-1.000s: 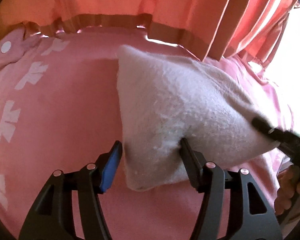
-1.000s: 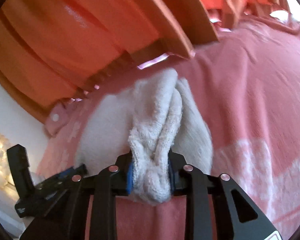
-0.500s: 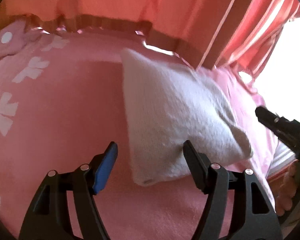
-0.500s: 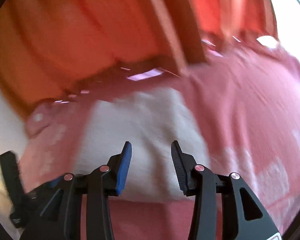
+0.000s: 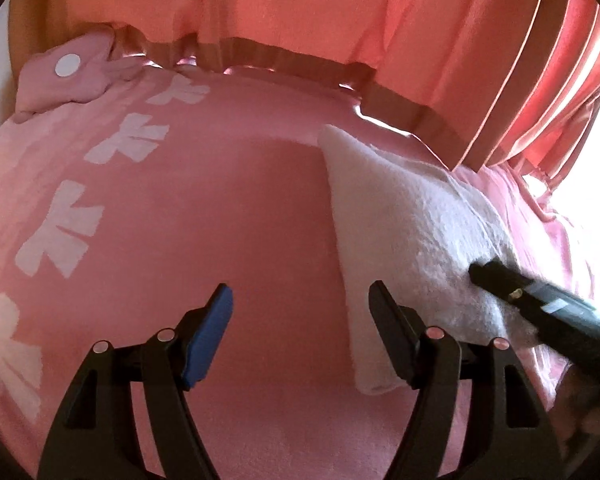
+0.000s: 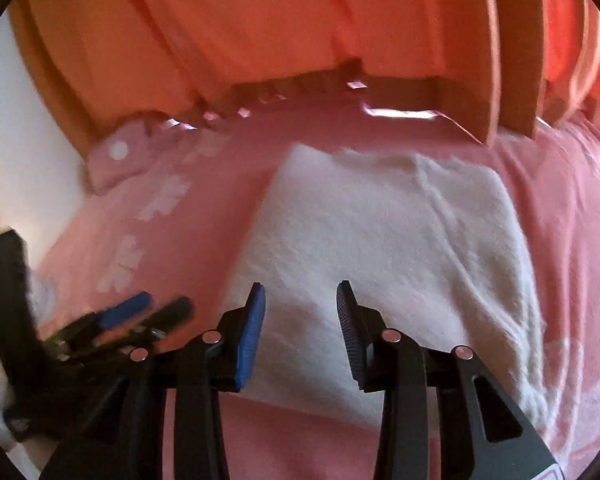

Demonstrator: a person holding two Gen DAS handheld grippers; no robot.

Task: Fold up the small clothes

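Observation:
A white fluffy garment (image 6: 380,232) lies folded flat on the pink bed cover (image 5: 240,220). In the left wrist view the garment (image 5: 412,232) is to the right of my left gripper (image 5: 300,292), which stands open over bare cover, its right finger (image 5: 392,332) at the garment's near edge. My right gripper (image 6: 300,292) hovers above the near edge of the garment; its jaws are closing with nothing between them. The right gripper (image 5: 484,272) also shows over the garment's right side. The left gripper (image 6: 156,306) appears blurred at lower left.
Orange curtains (image 5: 300,8) hang along the far side of the bed. A pink pillow (image 5: 68,76) with a white dot lies at the far left corner. White bow prints (image 5: 60,236) run down the cover's left side. A person's hand (image 5: 580,408) is at lower right.
The right gripper let go of the bunched garment and pulled back; the garment now lies flat. The left gripper came off the garment's edge and shifted left, its jaws a little wider.

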